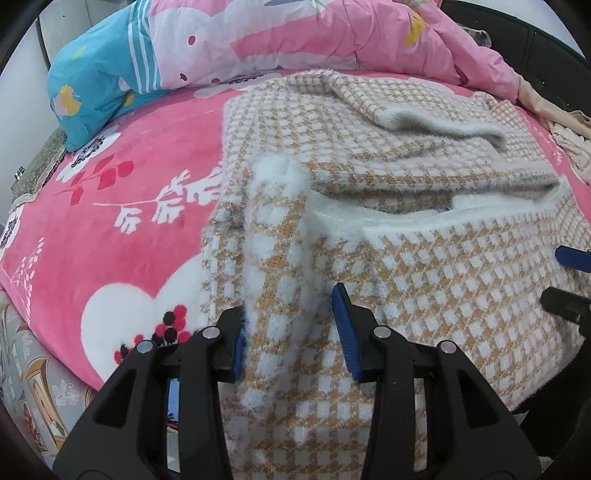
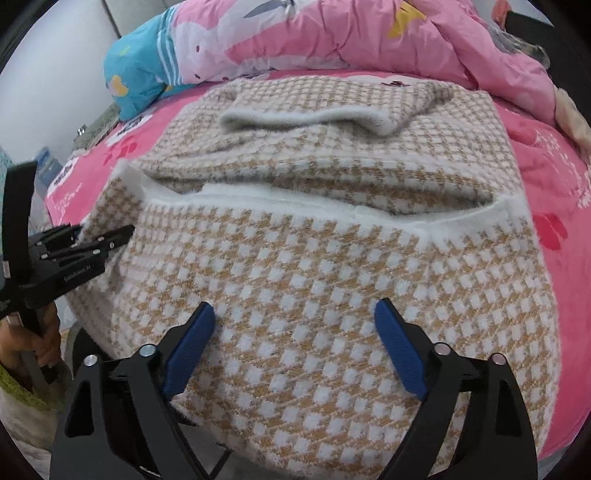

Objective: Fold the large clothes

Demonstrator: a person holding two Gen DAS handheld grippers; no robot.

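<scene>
A tan-and-white houndstooth knit sweater (image 1: 424, 277) (image 2: 295, 258) with fluffy white trim lies partly folded on the bed, its far part doubled over. In the left wrist view one sleeve (image 1: 273, 229) runs up from the near edge between the blue pads of my left gripper (image 1: 291, 332), which is shut on it. That gripper shows again at the left edge of the right wrist view (image 2: 110, 236). My right gripper (image 2: 295, 332) hovers over the sweater's near panel, wide open, with nothing pinched between its pads. It also appears at the far right of the left wrist view (image 1: 569, 277).
The sweater rests on a pink floral blanket (image 1: 129, 221). A pink quilt (image 1: 332, 33) and a blue pillow (image 1: 96, 85) are piled behind it. The bed's edge drops off at the lower left. A person's hand (image 2: 37, 343) holds the left gripper's handle.
</scene>
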